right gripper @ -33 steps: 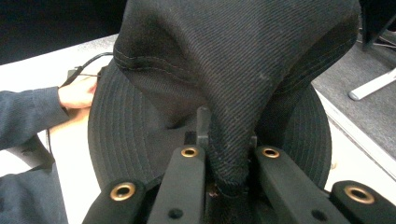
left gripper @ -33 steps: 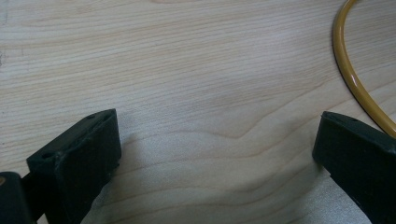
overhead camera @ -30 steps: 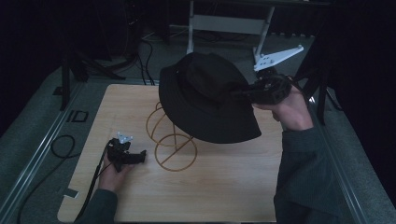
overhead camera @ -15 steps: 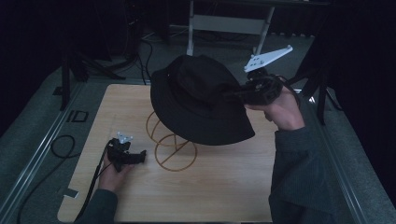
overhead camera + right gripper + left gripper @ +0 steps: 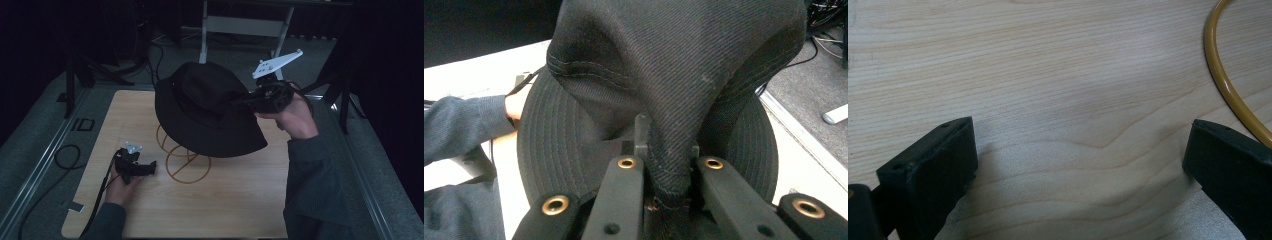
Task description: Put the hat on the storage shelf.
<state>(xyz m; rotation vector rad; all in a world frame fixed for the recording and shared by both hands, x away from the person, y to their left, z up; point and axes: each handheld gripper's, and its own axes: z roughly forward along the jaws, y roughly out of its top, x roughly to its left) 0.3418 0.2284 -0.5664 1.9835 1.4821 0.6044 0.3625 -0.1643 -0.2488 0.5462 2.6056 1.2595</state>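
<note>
A black bucket hat [image 5: 202,110] hangs in the air over a gold wire hat stand [image 5: 184,160] on the wooden table [image 5: 235,205]. My right gripper [image 5: 247,102] is shut on the hat's right side. In the right gripper view a fold of the hat's cloth [image 5: 669,130] is pinched between the two jaws of the right gripper [image 5: 667,167], and the brim spreads out behind. My left gripper [image 5: 150,167] rests on the table left of the stand's base, held by a hand. Its jaws stand wide apart over bare wood in the left gripper view [image 5: 1078,165], next to the stand's base ring [image 5: 1228,85].
A grey metal frame [image 5: 245,25] stands beyond the table's far edge. Cables lie on the grey floor [image 5: 30,150] at the left. A dark stand leg [image 5: 345,105] rises to the right of the table. Bare wood lies in front of the stand.
The right gripper has carried the hat a little to the left, over the stand. The left gripper has stayed where it was.
</note>
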